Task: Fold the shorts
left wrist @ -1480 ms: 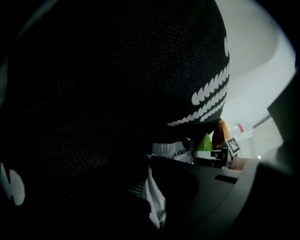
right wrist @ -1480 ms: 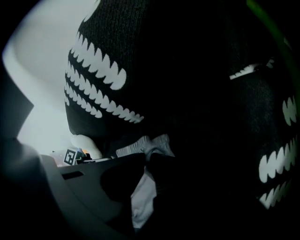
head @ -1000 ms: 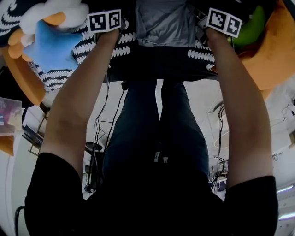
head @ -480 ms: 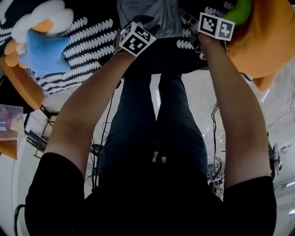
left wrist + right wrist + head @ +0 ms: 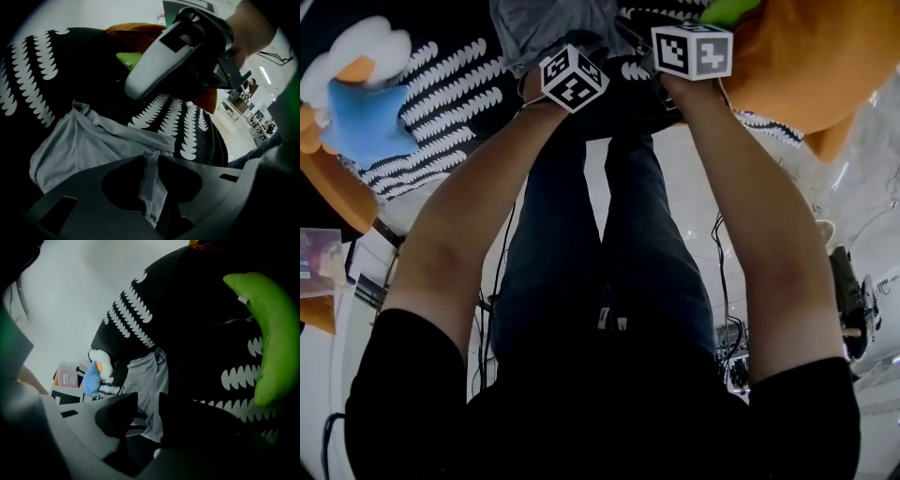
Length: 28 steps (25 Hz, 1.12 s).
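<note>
Folding looks under way: the light grey fabric shorts (image 5: 93, 145) lie on the black cloth with white leaf print (image 5: 441, 84), one edge lifted. The left gripper (image 5: 150, 164) pinches a ridge of that fabric. The right gripper (image 5: 147, 404) seems clamped on the hem. Both sets of jaws have just been closing. Next, I judge, the held edge needs carrying across and laying flat

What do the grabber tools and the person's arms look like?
Each gripper wears a white cube with black square markers: left gripper, right gripper. Their fingers are dark grey plastic, and have just been closing with grey shorts between them. The right gripper's body is a smooth pale grey shell. The person's arms are bare below short black sleeves.
</note>
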Motion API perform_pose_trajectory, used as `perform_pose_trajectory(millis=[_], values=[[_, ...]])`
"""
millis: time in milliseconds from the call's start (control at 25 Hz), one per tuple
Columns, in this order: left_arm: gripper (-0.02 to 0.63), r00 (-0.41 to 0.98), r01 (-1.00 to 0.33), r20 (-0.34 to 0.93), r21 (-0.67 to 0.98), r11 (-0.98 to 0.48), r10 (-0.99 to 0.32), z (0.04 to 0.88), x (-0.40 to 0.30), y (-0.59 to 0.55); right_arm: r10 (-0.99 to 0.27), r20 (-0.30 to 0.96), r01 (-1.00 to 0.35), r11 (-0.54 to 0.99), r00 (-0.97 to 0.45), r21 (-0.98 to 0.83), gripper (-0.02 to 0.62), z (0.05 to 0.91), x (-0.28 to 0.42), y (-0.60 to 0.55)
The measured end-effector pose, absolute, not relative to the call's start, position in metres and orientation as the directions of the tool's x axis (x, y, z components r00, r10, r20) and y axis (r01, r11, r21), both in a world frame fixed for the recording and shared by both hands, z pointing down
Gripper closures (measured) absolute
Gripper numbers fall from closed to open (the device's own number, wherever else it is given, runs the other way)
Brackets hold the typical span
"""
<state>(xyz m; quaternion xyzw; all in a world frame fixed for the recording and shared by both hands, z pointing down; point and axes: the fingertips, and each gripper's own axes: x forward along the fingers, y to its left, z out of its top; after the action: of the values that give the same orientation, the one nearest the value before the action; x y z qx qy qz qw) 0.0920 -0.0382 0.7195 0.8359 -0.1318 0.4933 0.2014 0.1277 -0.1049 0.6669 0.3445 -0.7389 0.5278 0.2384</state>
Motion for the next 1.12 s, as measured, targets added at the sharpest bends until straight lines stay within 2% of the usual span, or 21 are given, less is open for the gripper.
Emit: perform_pose_trajectory(millis=[200,600,840,1120], values=[[0.584,0.453,-0.435,0.891,0.181,-0.882,-0.04,0.723,0.094,-0.039,-0.228,0.717,-0.752,0.232,-0.659,-0.617,0.446,0.668,0.127,-0.086],[0.586,0.483,-0.591,0.862,0.191,-0.783,-0.154,0.683,0.048,-0.091,-0.165,0.757,-0.761,0.321,-0.632,-0.565,0.457,0.677,0.124,-0.078],[0.586,0.427,-0.707,0.876,0.167,-0.688,-0.226,0.685,-0.023,-0.134,-0.171,0.764,-0.769,0.316,-0.622,-0.556,0.46,0.678,0.107,-0.09],[0.586,0.378,-0.801,0.876,0.147,-0.581,-0.299,0.694,-0.085,-0.177,-0.105,0.779,-0.739,0.416,-0.618,-0.53,0.469,0.69,0.085,-0.082]])
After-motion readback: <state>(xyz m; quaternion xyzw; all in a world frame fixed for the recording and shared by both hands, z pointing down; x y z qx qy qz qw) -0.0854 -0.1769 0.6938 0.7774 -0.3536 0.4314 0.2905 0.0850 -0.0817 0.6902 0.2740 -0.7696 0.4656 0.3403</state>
